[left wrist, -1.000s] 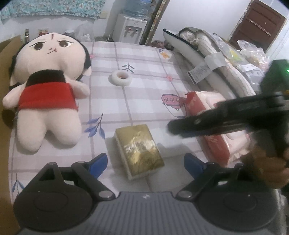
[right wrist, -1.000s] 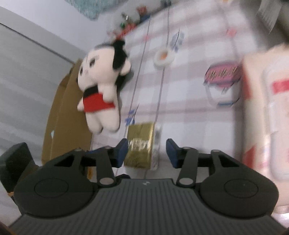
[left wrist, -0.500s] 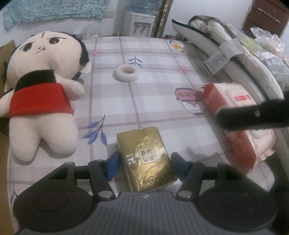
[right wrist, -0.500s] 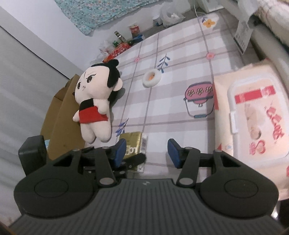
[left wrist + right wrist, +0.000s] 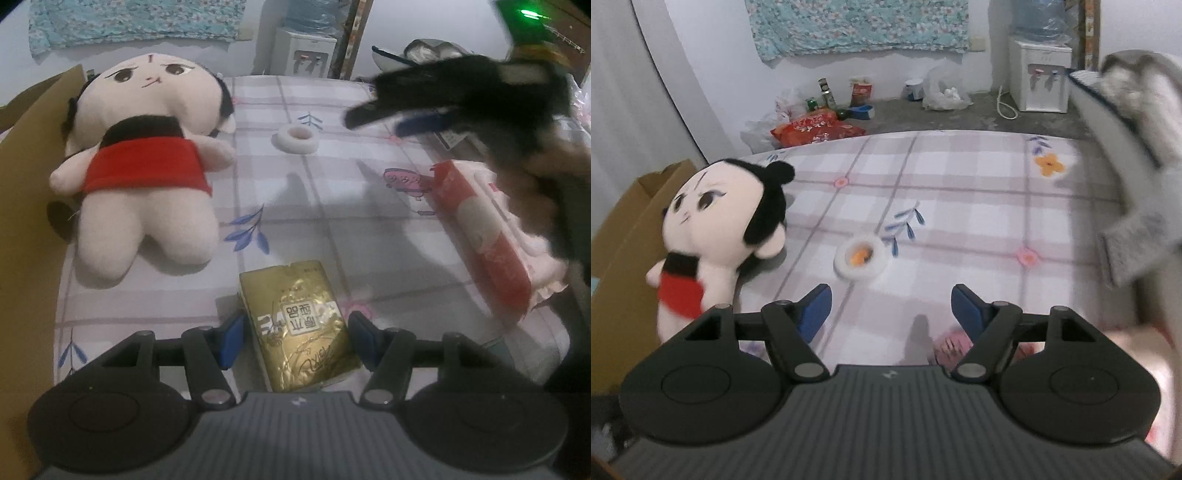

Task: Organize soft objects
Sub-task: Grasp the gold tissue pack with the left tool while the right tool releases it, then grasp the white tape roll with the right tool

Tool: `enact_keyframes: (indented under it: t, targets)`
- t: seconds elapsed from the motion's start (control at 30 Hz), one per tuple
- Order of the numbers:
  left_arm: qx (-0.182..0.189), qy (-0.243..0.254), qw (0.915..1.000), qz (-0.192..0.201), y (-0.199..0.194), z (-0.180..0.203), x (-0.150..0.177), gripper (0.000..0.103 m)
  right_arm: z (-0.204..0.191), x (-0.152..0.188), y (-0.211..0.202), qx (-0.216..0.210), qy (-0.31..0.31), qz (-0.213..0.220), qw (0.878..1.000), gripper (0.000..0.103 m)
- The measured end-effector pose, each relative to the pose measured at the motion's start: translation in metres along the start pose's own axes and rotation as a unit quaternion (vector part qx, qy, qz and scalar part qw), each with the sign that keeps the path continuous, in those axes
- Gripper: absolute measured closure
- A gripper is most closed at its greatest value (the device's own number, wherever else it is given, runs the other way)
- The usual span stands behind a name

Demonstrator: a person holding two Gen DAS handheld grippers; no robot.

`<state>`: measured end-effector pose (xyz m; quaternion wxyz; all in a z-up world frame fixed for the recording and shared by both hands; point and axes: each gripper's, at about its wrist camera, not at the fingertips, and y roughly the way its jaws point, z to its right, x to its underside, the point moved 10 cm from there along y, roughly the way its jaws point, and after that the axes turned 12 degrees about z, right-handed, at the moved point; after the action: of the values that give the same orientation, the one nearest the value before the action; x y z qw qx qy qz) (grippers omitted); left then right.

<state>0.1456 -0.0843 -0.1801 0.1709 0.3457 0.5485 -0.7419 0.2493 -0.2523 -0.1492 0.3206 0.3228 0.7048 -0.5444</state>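
Observation:
A gold tissue pack [image 5: 301, 325] lies on the checked bed sheet between the open jaws of my left gripper [image 5: 297, 341]; I cannot tell whether the pads touch it. A plush doll in a red dress [image 5: 144, 166] lies at the left, also in the right wrist view [image 5: 713, 229]. A red and white wet-wipes pack [image 5: 480, 236] lies at the right. A white tape roll [image 5: 295, 137] sits mid-bed, also in the right wrist view [image 5: 860, 257]. My right gripper [image 5: 891, 310] is open and empty above the bed, pointing at the tape roll; it appears blurred in the left wrist view [image 5: 424, 96].
A brown cardboard box [image 5: 29, 177] stands at the bed's left edge. Folded bedding [image 5: 1137, 122] is piled along the right side. A water dispenser [image 5: 1041, 77], bags and bottles stand on the floor beyond the bed.
My left gripper moved forward so the gold pack sits deeper between its jaws. My right gripper lifted and swung up and away from the wipes pack, now facing the far end of the bed.

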Motion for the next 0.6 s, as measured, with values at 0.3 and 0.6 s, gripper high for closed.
enact_keyframes:
  t: [0.3,0.6]
  targets:
    - [0.01,-0.024,0.9997,0.003,-0.007,-0.01,0.003,0.042,-0.044,-0.004,0.081,-0.014,-0.12,-0.023,0.992,0.023]
    - [0.013,-0.03,0.9994,0.008,-0.009,-0.009,0.005,0.042,-0.045,-0.004,0.113,-0.006,-0.131,-0.026,0.991,0.055]
